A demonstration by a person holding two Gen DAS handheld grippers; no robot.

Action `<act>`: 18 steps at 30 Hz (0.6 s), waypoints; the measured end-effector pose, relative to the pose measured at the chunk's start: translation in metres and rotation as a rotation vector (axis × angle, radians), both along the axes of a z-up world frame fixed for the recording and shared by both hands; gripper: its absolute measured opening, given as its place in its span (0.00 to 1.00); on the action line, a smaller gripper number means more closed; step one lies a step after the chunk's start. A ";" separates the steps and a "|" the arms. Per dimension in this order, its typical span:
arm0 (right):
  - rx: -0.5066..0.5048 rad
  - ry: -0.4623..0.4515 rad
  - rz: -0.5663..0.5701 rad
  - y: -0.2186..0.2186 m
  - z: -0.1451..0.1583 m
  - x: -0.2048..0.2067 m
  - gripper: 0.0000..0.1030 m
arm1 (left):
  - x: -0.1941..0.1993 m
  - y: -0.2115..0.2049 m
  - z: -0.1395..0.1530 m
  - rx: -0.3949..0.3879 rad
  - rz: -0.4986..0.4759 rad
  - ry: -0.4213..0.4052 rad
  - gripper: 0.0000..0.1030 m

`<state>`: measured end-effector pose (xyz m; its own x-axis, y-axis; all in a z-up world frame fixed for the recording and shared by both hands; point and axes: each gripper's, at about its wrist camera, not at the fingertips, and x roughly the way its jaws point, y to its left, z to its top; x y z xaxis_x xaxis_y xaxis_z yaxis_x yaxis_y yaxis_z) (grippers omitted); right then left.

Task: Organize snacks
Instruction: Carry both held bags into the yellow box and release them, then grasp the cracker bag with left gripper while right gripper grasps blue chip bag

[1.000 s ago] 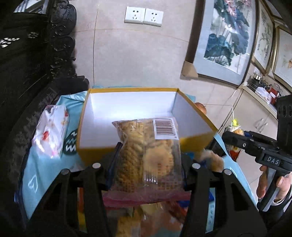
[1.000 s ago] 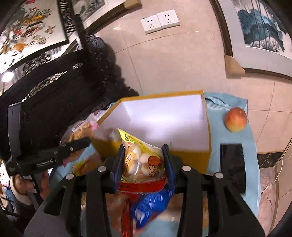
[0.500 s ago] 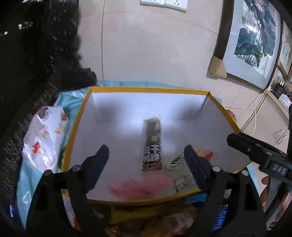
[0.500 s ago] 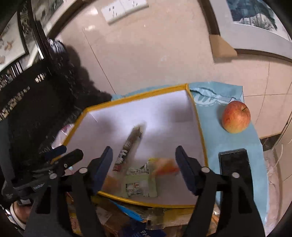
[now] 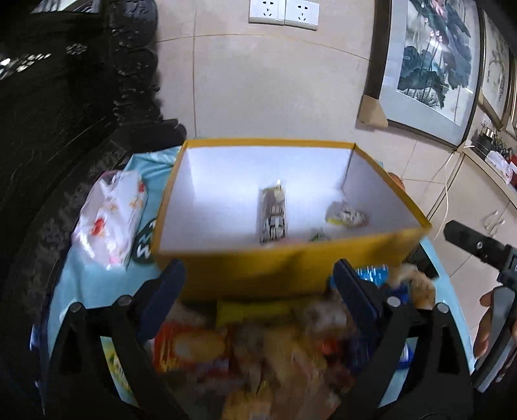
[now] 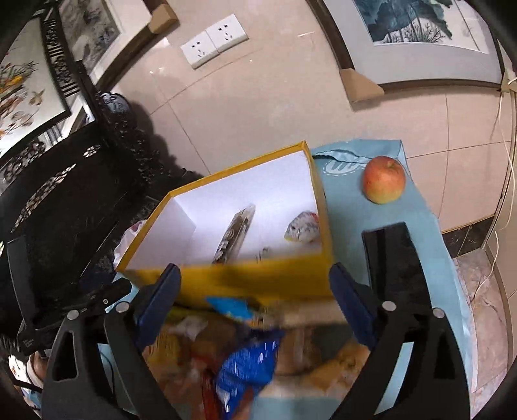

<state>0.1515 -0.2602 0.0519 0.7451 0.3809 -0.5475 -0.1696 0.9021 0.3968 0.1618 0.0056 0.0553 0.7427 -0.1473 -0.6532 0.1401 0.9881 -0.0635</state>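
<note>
A yellow box with a white interior is seen on a counter draped in a light blue cloth, set against a tiled wall with two sockets; inside it a dark snack stick lies near the middle, and a small yellow-and-white packet rests toward the right wall; a further wrapper is glimpsed behind the near wall, too hidden to be identified. A blurred heap of snacks is piled on the cloth just in front of the box. The left gripper is held above this heap, its jaws opening wide with nothing pressed between them; the right gripper is likewise poised over the heap, jaws opening and gripping nothing, a blue packet lying below it. A white printed pack sits on the cloth left of the box; an apple and a black phone-like slab are seen on its right. A person's hand is partly visible at the right edge of the left view.
</note>
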 end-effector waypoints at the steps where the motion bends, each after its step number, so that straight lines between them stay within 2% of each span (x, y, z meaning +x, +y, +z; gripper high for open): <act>1: -0.001 0.000 0.001 -0.001 -0.002 -0.007 0.91 | -0.006 0.001 -0.002 0.005 -0.004 0.003 0.92; 4: -0.011 0.010 -0.002 -0.002 -0.011 -0.027 0.91 | -0.031 0.005 -0.011 0.030 -0.008 0.016 0.92; 9: -0.057 0.047 0.002 0.005 -0.034 -0.055 0.92 | -0.060 0.011 -0.029 0.027 -0.011 0.046 0.93; 14: -0.162 0.067 0.051 0.025 -0.055 -0.080 0.92 | -0.085 0.011 -0.052 0.076 -0.024 0.080 0.94; 18: -0.298 0.043 0.104 0.050 -0.067 -0.098 0.92 | -0.097 0.010 -0.072 0.101 -0.031 0.121 0.94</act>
<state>0.0537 -0.2102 -0.0147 0.6846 0.2717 -0.6763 -0.2554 0.9585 0.1265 0.0647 0.0158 -0.0165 0.6539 -0.0979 -0.7502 0.1675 0.9857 0.0174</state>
